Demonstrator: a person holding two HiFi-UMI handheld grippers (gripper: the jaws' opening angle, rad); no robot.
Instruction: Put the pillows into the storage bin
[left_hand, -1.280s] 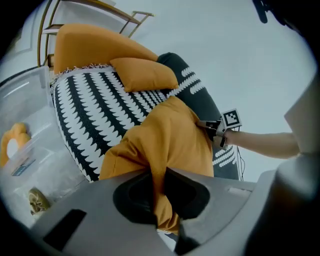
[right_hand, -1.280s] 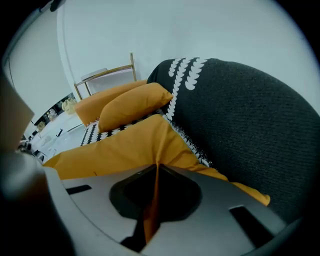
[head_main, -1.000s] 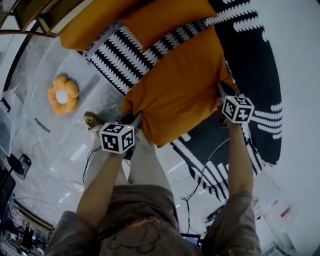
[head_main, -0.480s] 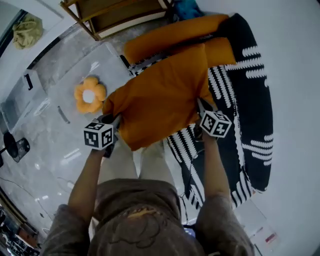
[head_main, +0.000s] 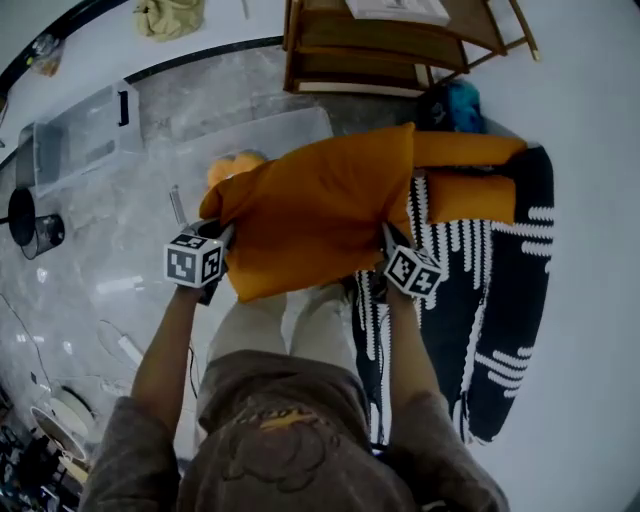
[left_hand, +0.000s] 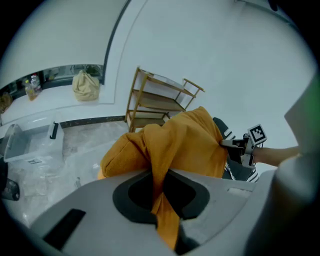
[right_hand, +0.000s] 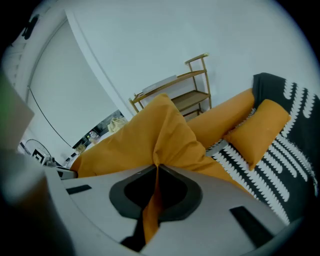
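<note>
A big orange pillow hangs between my two grippers, above the floor. My left gripper is shut on a fold of its left corner. My right gripper is shut on a pinch of cloth at its right corner. A clear storage bin stands on the floor just beyond the pillow. An orange flower-shaped cushion is half hidden behind the pillow's left edge. Two more orange pillows, a long one and a shorter one, lie on the black-and-white mat.
A wooden shelf stands behind the bin, with a blue thing at its foot. A clear lid lies on the floor at the left, next to a dark round object. The person's legs are under the pillow.
Both grippers have carried the big orange pillow off the mat and leftwards, up to the clear bin. It now covers part of the flower cushion. The jaws stayed shut.
</note>
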